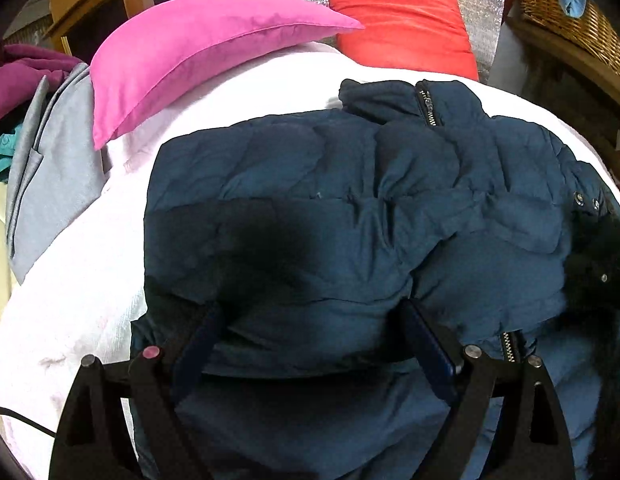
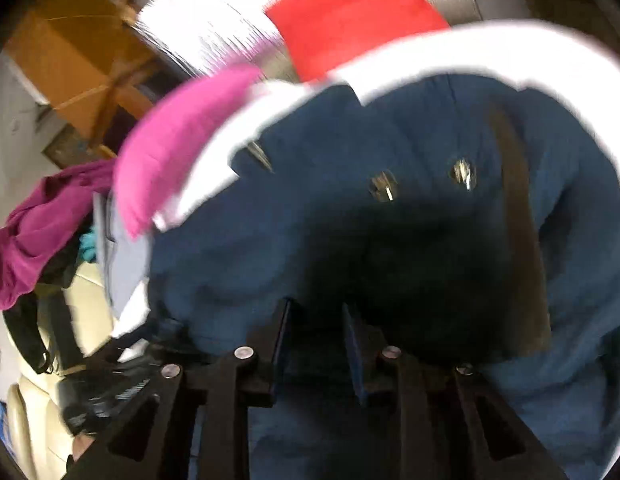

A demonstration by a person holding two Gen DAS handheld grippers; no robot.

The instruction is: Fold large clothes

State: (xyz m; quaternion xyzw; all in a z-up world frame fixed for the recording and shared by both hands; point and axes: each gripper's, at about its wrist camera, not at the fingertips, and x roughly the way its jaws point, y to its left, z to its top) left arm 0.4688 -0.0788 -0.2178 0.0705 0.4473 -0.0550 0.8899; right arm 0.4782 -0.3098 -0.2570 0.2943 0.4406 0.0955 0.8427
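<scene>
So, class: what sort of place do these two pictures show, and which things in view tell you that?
Most likely a room in a home, perhaps a bedroom or living room. A white cover carries a pink cushion and a red cushion, with a wicker basket beside it.

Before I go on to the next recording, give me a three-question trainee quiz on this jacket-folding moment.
1. True or false: the navy puffer jacket lies on a white bed cover.
2. Which cushion sits nearest the jacket's collar in the left wrist view? A) pink cushion B) red cushion C) neither is in view
3. Fill in: the left gripper stands wide ____ over the jacket, while the right gripper has its jaws much closer together.

Key
1. True.
2. B; the collar lies just below the red cushion.
3. Open; no fabric is pinched between its pads.
</scene>
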